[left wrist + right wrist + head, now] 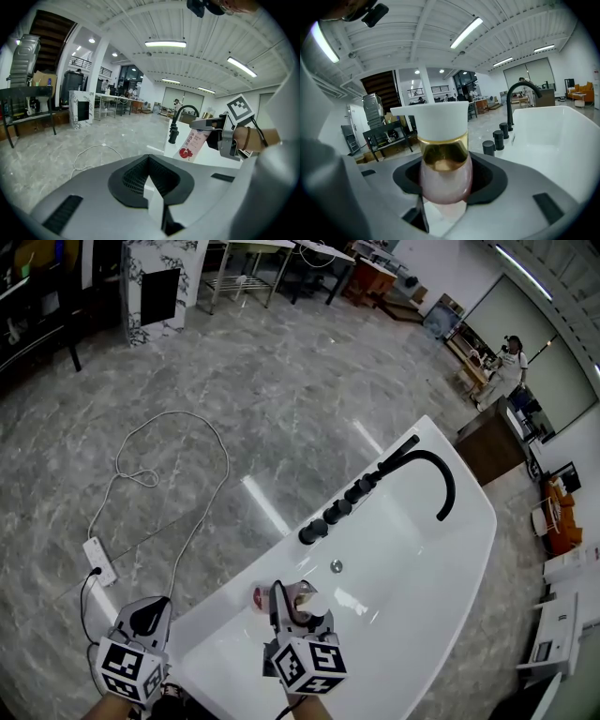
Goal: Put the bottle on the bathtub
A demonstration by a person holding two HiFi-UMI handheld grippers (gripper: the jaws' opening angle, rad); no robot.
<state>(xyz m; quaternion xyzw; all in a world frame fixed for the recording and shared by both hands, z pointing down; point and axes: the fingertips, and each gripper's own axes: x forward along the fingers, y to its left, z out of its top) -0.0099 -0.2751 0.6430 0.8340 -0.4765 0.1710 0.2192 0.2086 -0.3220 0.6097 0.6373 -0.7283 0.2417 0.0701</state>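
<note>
Above the bathtub (441, 559) rim, right claw (298, 610) pinches bottle (443, 164); left claw (150, 183) pressed together, empty; placing step judged underway; next: lower, release

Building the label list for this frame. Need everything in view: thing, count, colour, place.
pink bottle with gold collar and white cap: 1, pink, held over the tub's near end
glossy white bathtub: 1, white, centre right
curved black tap: 1, black, tub's left rim
round black knobs: several, black, in a row beside the tap
thin white cable: 1, white, looped on the floor left of the tub
grey marble floor: 1, grey, all around
brown cabinet: 1, brown, beyond the tub
person: 1, light clothing, far right background
left gripper: 1, grey, bottom left, shut, empty
right gripper: 1, grey, shut on the bottle
</note>
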